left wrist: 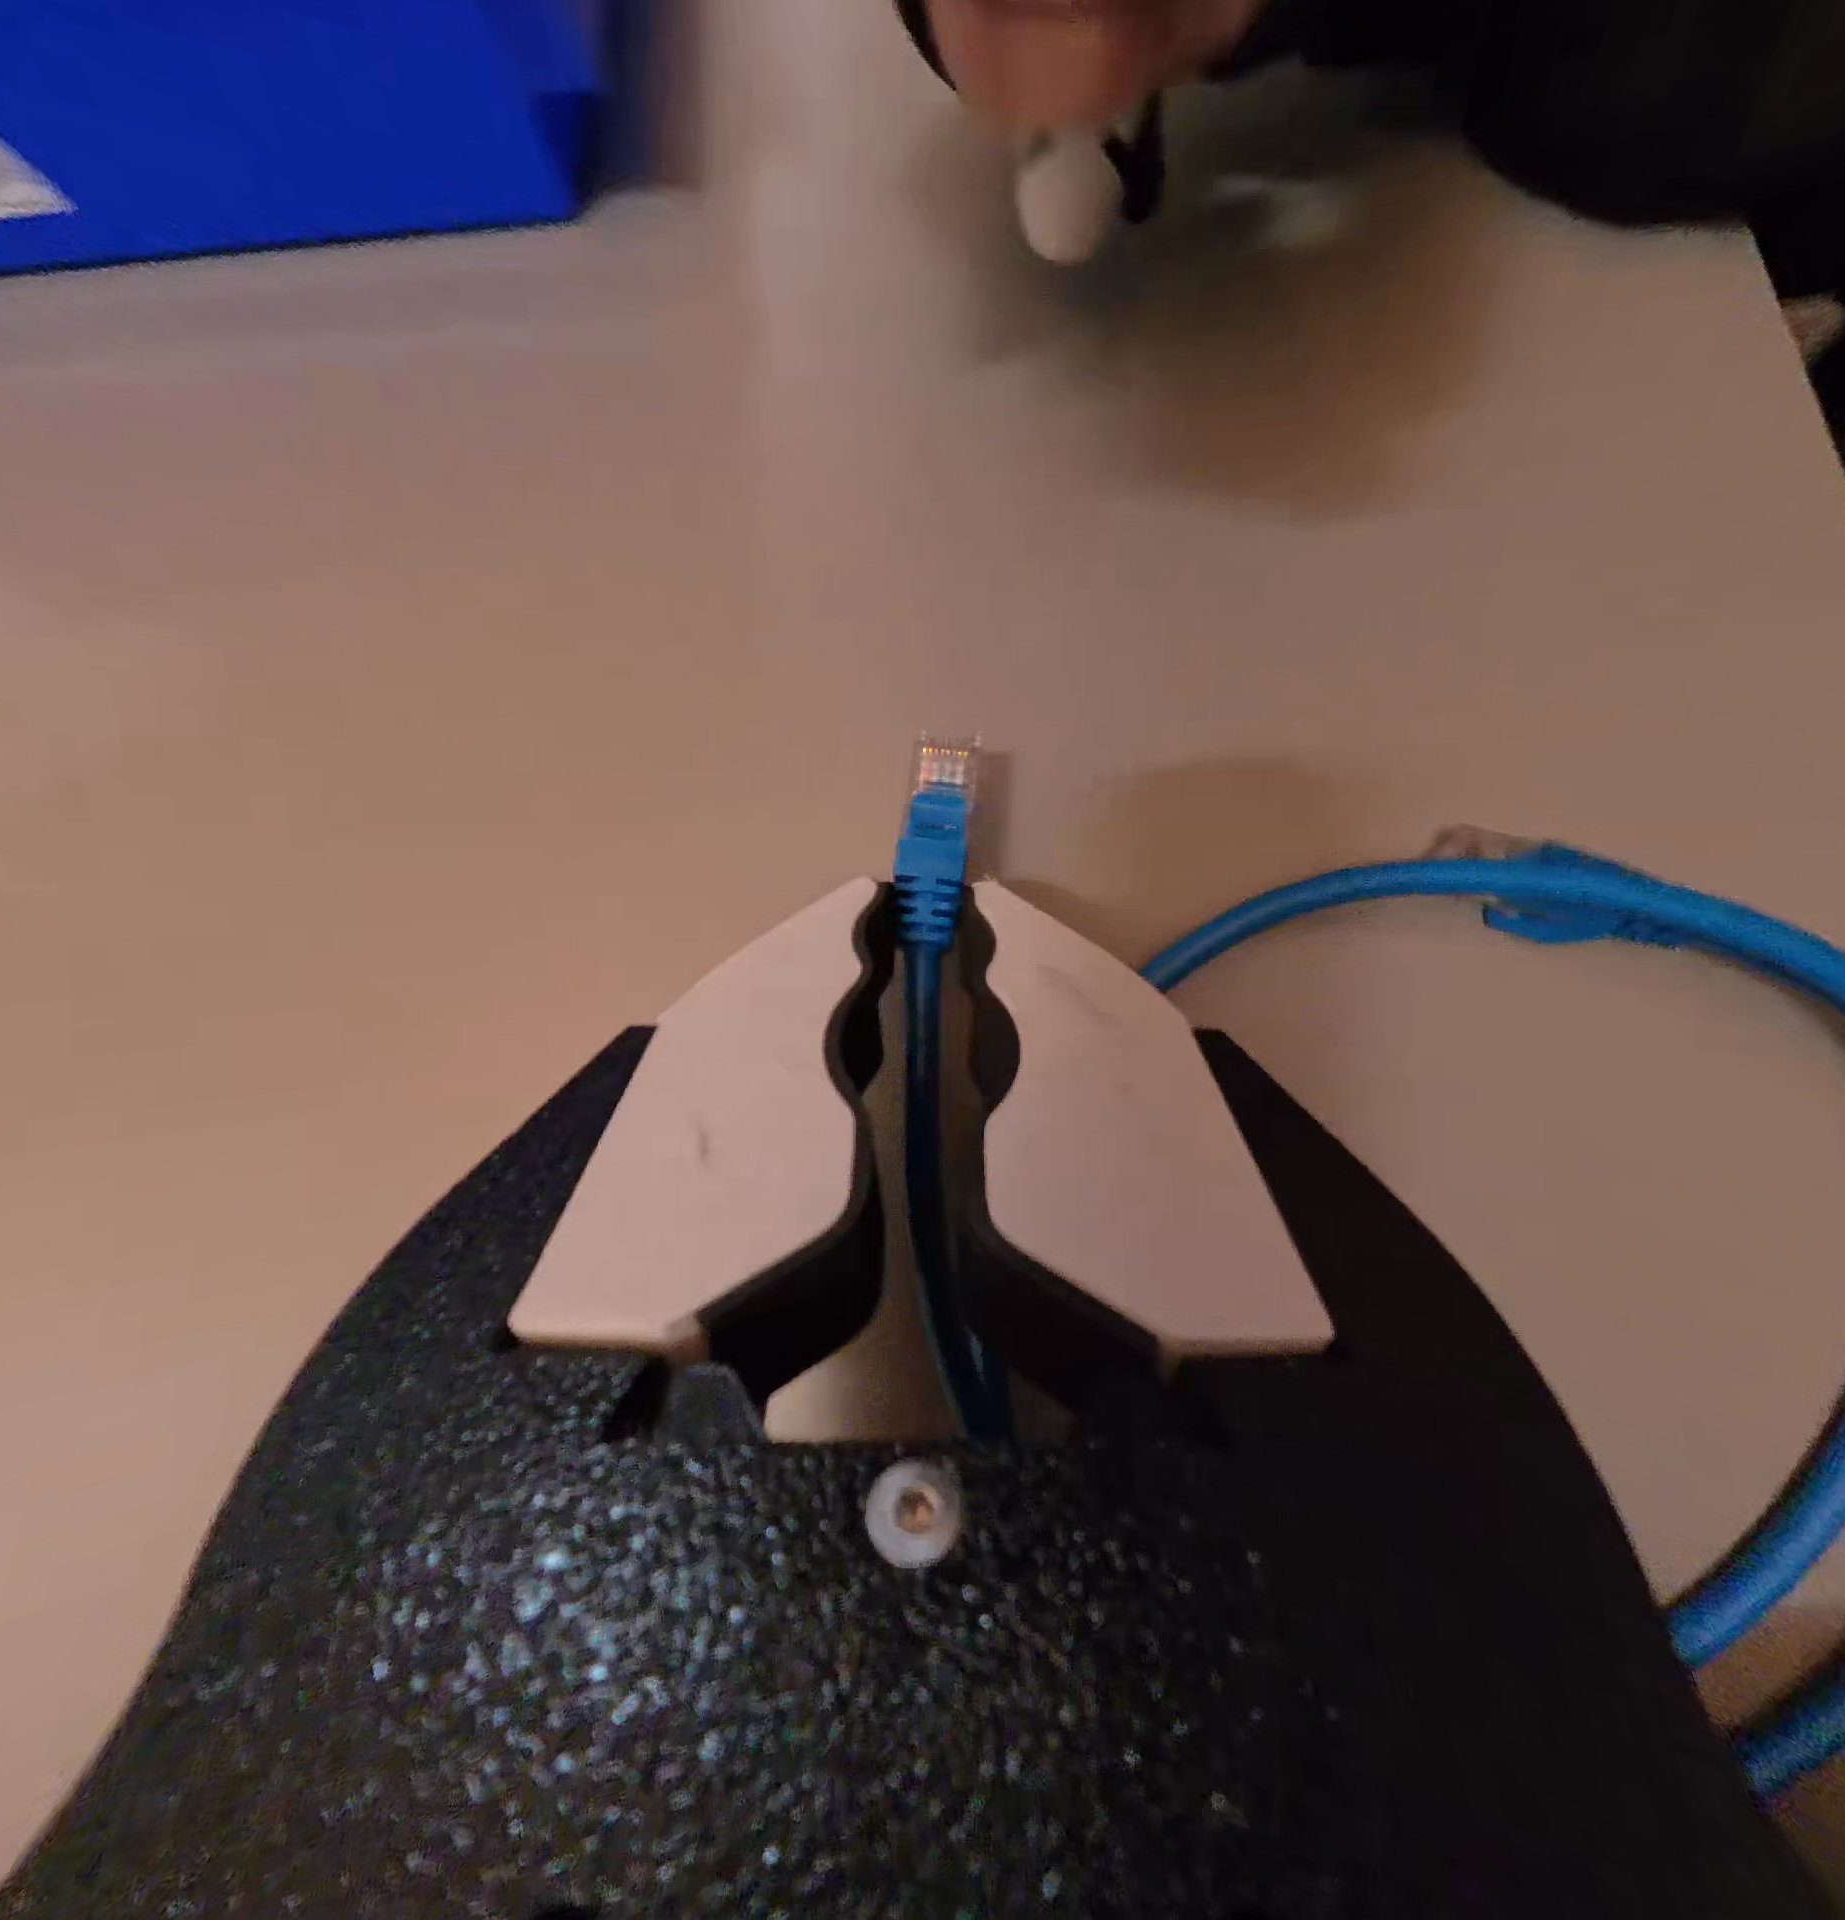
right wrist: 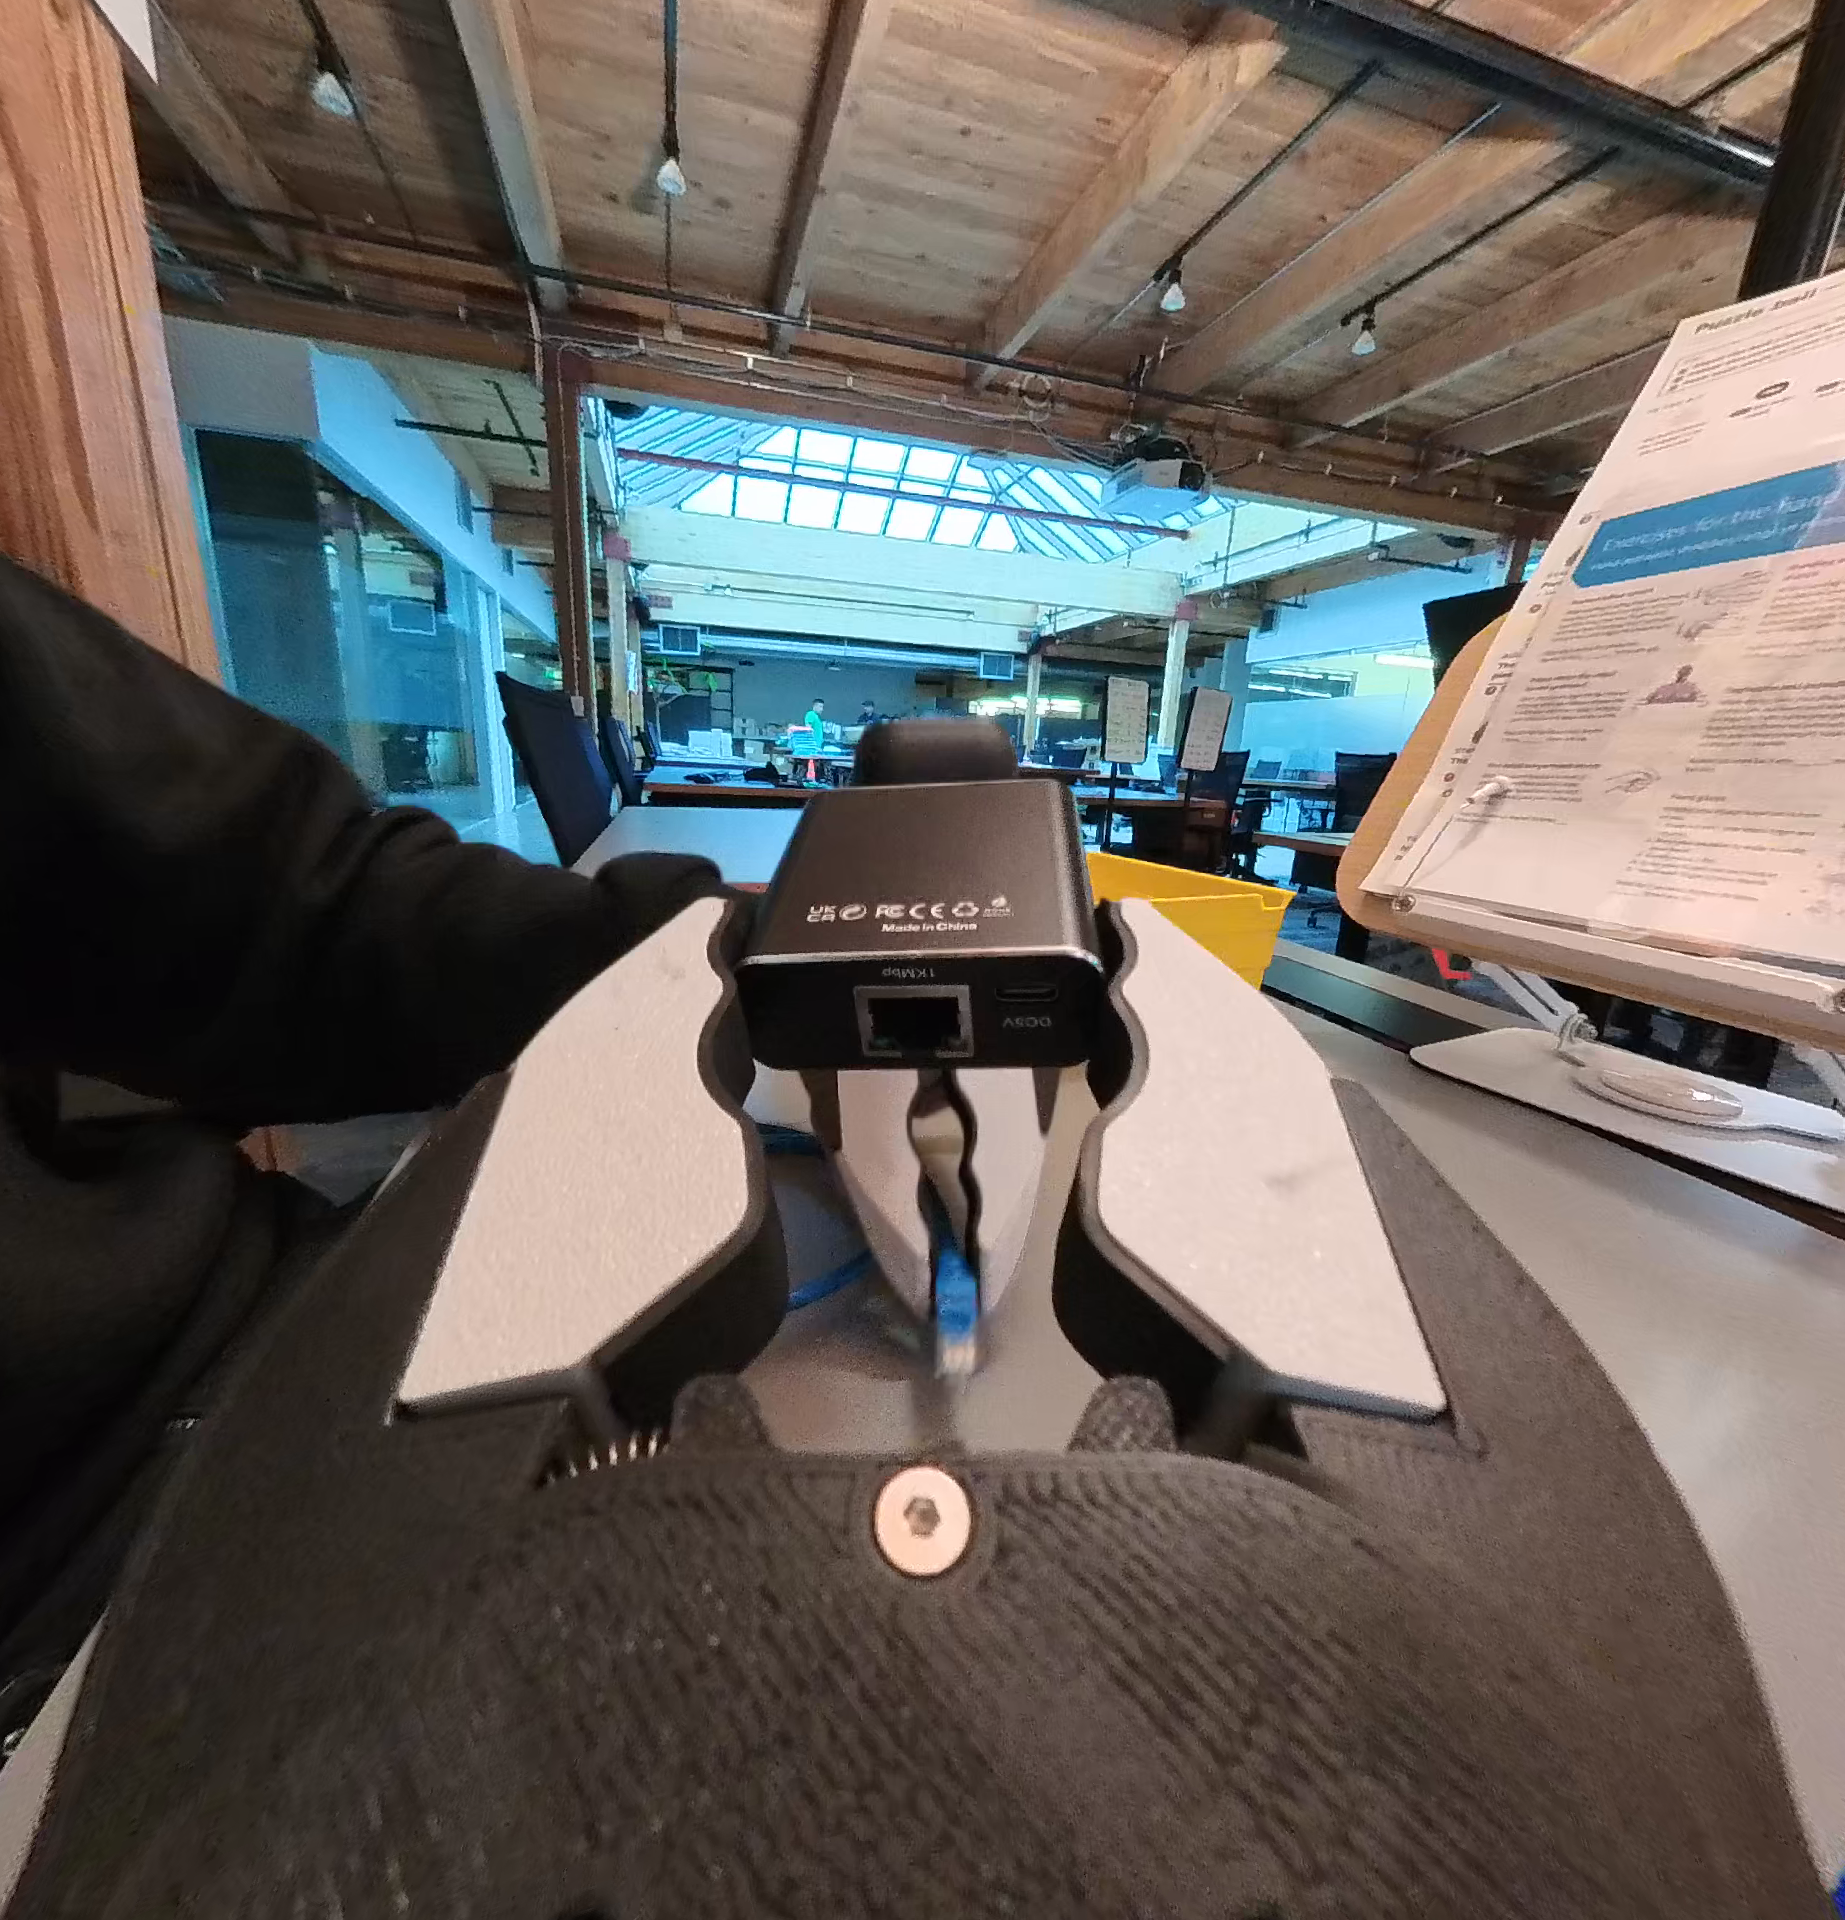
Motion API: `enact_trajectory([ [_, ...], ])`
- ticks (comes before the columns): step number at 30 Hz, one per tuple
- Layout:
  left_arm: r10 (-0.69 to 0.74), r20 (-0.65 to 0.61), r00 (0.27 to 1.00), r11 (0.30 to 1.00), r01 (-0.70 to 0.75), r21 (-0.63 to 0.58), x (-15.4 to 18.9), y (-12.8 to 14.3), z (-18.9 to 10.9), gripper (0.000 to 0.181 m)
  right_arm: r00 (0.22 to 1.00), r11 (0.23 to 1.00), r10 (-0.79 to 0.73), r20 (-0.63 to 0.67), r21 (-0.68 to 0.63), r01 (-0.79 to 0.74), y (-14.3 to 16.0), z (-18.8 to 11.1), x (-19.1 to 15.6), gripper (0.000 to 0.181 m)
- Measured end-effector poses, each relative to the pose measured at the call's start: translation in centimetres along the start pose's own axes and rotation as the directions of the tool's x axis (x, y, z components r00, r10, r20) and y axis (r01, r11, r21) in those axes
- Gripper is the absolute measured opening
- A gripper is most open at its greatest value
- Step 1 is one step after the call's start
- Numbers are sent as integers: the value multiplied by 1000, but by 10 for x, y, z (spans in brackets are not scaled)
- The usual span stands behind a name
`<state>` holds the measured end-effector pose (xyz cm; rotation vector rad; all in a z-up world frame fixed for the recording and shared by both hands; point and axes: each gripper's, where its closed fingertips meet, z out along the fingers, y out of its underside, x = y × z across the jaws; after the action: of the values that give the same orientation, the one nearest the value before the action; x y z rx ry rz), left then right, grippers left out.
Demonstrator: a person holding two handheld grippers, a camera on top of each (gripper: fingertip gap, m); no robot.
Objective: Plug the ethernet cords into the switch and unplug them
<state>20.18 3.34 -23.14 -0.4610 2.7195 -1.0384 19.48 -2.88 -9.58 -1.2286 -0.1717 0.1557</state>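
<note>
My left gripper (left wrist: 930, 888) is shut on a blue ethernet cord (left wrist: 928, 862) just behind its clear plug, which sticks out past the fingertips above the table. The cord loops round to the right, where its other plug end (left wrist: 1489, 847) lies. My right gripper (right wrist: 923, 925) is shut on a small black switch (right wrist: 923, 914) and holds it up off the table with an empty port facing the camera. Below the switch, the left gripper (right wrist: 944, 1174) shows with the blue plug (right wrist: 954, 1309) pointing toward the camera. In the left wrist view the right gripper is a blur at the top.
The table (left wrist: 482, 623) is beige, with its edge at the right. A blue box (left wrist: 274, 114) stands at the back left. A document stand (right wrist: 1676, 675) with printed sheets stands on the right and a yellow bin (right wrist: 1198, 904) behind. A black sleeve (right wrist: 222, 883) is at left.
</note>
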Motion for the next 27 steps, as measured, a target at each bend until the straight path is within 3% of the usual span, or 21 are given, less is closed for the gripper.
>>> enact_trajectory([
  [1,-40,38,998,999,40,20,-3,-5,-8,11,1000,1000,2,5,-7,-2,1,0,-1,65],
  [7,-111,103,989,993,105,61,17,-38,-64,11,999,1000,15,44,-19,-14,4,3,-6,64],
  [12,-82,110,990,996,84,-15,34,-53,-94,11,992,998,42,118,-58,-36,12,8,-19,64],
  [27,-14,23,1000,996,16,-93,55,-61,-98,11,976,993,41,215,-121,-15,27,20,-38,64],
])
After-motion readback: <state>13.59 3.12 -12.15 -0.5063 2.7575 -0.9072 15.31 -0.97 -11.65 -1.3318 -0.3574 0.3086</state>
